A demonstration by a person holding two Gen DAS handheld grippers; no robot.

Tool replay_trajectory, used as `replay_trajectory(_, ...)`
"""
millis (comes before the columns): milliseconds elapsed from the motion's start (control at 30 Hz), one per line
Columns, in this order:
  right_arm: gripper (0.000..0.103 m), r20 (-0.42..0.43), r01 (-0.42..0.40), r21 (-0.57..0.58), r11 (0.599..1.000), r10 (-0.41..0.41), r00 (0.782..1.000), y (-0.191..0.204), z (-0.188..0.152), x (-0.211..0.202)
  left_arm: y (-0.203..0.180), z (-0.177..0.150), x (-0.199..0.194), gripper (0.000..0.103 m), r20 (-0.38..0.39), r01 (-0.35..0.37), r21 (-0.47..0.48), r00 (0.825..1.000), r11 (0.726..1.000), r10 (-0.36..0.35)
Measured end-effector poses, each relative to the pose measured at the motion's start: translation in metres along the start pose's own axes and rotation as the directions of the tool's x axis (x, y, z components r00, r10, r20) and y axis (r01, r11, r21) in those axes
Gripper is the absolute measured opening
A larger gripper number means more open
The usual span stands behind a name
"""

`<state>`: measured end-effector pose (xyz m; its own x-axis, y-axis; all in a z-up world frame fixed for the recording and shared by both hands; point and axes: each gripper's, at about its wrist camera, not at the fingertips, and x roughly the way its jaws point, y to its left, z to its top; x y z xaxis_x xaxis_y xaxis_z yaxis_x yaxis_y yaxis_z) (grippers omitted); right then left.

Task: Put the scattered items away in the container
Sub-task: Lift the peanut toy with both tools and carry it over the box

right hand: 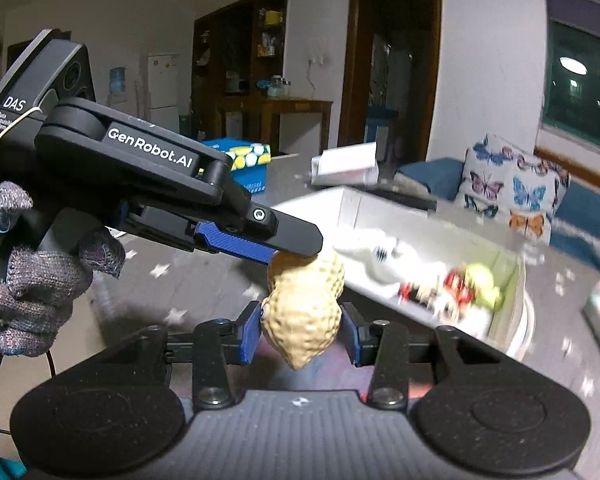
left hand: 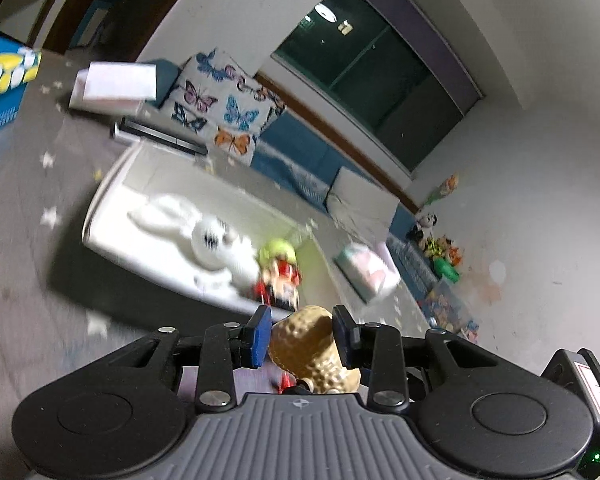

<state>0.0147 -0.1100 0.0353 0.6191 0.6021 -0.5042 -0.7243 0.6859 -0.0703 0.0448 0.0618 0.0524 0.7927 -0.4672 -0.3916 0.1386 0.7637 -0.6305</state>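
Left wrist view: left tool (left hand: 302, 334) clamps one tan, pebbled peanut-shaped toy (left hand: 314, 350) between blue pads. Beyond it, white rectangular bin (left hand: 100, 204) on grey star-print floor (left hand: 28, 216) holds white plush rabbit (left hand: 204, 236), green ball (left hand: 278, 252), red toy (left hand: 280, 280); blurred.

Right wrist view: right tool (right hand: 300, 332) grips same peanut's lower lobe; left tool reaches in from left, slanting down, pinching upper lobe. Gloved hand (right hand: 32, 280), grey knit, wraps left tool's handle. Bin right of peanut, near.
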Motion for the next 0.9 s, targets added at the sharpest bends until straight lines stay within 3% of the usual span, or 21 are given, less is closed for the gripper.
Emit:
replay_trajectory(233, 0.042, -0.019, -0.031, -0.042, 0.999, 0.031, 0.999, -0.031, 0.042, 0.042, 0.021, 0.044, 0.027, 0.036, 0.044, -0.041, -0.022, 0.998, 0.999, 0.042)
replay_trajectory(433, 0.042, -0.088, -0.088, -0.021, 0.996, 0.086, 0.992, -0.057, 0.063, 0.088, 0.046, 0.069, 0.057, 0.035, 0.023, -0.084, -0.059, 0.996, 0.995, 0.086)
replay_trajectory(900, 0.042, -0.274, -0.209, 0.068, 0.976, 0.220, 0.936, -0.088, 0.057, 0.162, 0.078, 0.072, 0.101, 0.035, -0.092, -0.231, -0.065, 0.970, 0.971, 0.225)
